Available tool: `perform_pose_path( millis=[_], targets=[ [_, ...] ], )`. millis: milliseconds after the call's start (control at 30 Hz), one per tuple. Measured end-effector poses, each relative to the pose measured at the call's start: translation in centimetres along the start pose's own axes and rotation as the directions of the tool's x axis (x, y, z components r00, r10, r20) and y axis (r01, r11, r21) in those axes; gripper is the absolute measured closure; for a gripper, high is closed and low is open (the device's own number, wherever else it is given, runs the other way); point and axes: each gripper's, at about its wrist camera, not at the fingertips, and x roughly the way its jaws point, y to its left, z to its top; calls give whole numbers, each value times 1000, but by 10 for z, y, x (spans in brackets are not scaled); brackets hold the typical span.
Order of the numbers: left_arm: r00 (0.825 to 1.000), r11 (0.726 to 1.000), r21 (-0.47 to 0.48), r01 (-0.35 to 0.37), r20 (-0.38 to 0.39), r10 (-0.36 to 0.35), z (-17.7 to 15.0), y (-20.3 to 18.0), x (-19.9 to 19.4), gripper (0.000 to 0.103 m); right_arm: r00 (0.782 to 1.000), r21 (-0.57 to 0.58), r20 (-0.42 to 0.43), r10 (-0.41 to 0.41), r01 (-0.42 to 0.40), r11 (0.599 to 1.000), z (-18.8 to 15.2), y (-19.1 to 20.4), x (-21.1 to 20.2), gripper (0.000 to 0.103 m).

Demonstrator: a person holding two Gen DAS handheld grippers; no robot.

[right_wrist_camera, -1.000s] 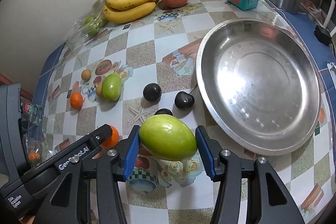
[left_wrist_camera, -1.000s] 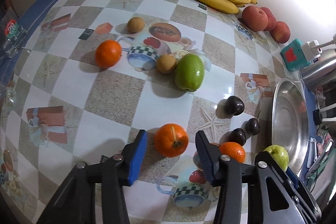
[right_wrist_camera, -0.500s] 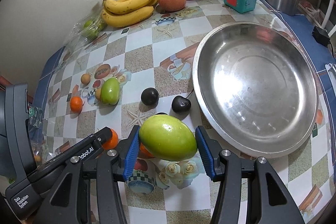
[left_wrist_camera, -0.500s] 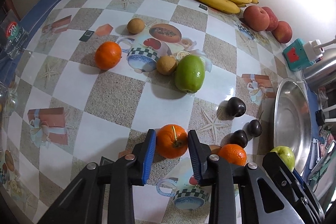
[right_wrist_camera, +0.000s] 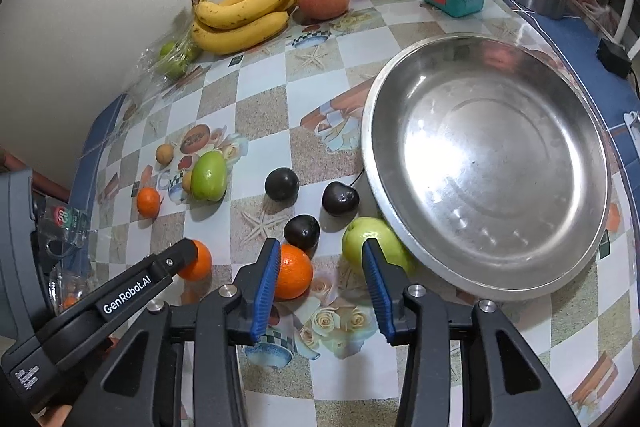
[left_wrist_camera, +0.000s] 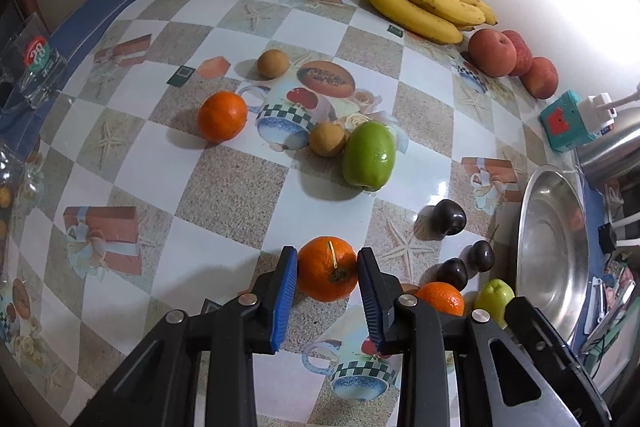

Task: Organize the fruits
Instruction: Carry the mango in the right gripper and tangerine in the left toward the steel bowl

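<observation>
Bananas (right_wrist_camera: pixel 244 13) lie by the wall, the dish (right_wrist_camera: pixel 486 163) right of three plums (right_wrist_camera: pixel 282 184), seemingly cherries.

Left claw (left_wrist_camera: pixel 327 271) points steeply down, blue pads clamped on an orange (left_wrist_camera: pixel 328 268). Right claw (right_wrist_camera: pixel 320 263) tilts down too; its jaws have just been closing, with nothing between them, apparently.

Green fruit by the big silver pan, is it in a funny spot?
Yes. The green fruit lies on the tablecloth, touching the rim of the steel pan from outside, while the pan holds no fruit.
</observation>
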Motion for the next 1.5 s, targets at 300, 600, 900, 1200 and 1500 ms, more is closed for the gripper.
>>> perform_pose_path(
  millis=[300,600,900,1200,1500],
  targets=[
    [999,998,-44,48,-7,-49,5,-4,-2,70,996,57,19,84,-85,995,7,-16,-8,59],
    [996,994,-69,83,-20,-85,13,-11,6,70,999,42,0,35,-35,998,7,-23,0,59],
    [996,993,-86,83,-34,-86,12,-3,10,70,997,-14,-38,-66,65,998,2,-17,13,59],
    [994,991,-85,103,-28,-105,13,-2,7,70,993,-10,-78,-92,91,996,-2,-14,20,59],
    [991,984,-135,112,-65,-121,18,18,14,63,991,53,-100,-85,90,995,-7,-18,17,58]
  ],
)
